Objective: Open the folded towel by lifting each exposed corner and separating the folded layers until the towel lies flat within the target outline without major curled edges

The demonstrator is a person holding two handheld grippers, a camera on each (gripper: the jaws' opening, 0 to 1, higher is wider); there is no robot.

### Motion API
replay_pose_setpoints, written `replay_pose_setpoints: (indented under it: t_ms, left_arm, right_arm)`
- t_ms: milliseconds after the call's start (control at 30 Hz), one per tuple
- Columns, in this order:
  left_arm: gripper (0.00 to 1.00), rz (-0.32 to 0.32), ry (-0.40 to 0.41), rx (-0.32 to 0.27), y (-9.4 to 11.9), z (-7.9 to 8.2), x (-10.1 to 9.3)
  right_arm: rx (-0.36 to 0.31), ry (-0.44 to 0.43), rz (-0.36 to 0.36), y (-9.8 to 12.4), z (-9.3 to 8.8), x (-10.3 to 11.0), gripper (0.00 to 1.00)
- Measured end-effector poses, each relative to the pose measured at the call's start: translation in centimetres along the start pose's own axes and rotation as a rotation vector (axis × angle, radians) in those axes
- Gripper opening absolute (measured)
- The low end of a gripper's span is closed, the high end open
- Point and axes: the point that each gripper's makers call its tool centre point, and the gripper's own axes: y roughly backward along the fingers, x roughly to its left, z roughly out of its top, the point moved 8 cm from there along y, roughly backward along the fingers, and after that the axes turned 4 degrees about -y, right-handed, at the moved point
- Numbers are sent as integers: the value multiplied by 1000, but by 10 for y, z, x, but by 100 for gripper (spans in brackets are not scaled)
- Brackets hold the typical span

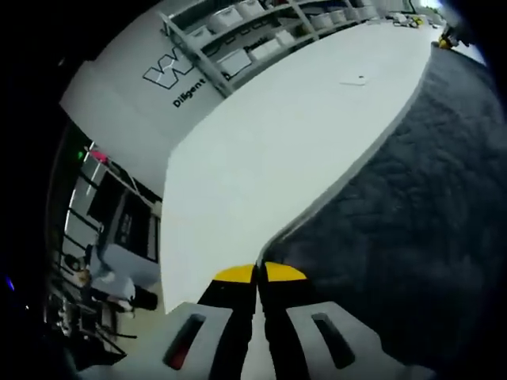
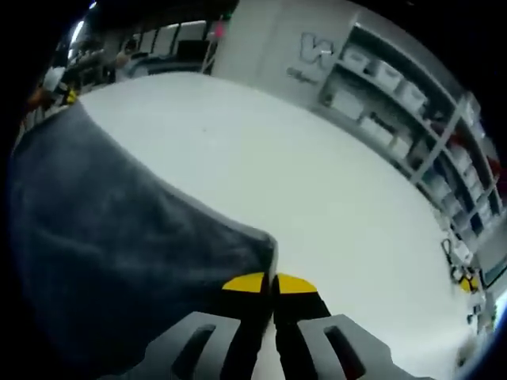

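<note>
The white tabletop [image 1: 261, 134] spreads widest, running toward 12 o'clock in both views. On it lies the dark grey towel [image 1: 412, 206], covering the 3 o'clock side of the left gripper view and the 9 o'clock side of the right gripper view. No target outline can be made out on the white surface.

The left tongs [image 1: 257, 273] are pressed together on a towel edge or corner at 6 o'clock; the right tongs [image 2: 271, 283] are likewise closed on a corner at 6 o'clock. With 2 grips on the same cloth, I judge the person is holding 2 corners to draw a layer open and spread it flat.

Shelving with white bins [image 2: 396, 87] lines the wall beyond. A small object [image 1: 360, 79] on the tabletop is too small to identify. Most of the towel is cut off by the view edges, so remaining folds or curled edges cannot be judged.
</note>
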Motion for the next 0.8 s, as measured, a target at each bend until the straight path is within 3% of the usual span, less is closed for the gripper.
replay_pose_setpoints:
  t_ms: [233,433,800]
  left_arm:
    - [1,-24,22,-3,-16,10,5]
    - [1,-14,44,-9,-32,19,7]
    - [1,-20,57,-13,-45,20,13]
  right_arm:
    - [-3,-75,-19,-16,7,-22,0]
    - [-19,-92,-41,-28,14,-31,0]
    - [-25,-98,-33,-42,25,-40,0]
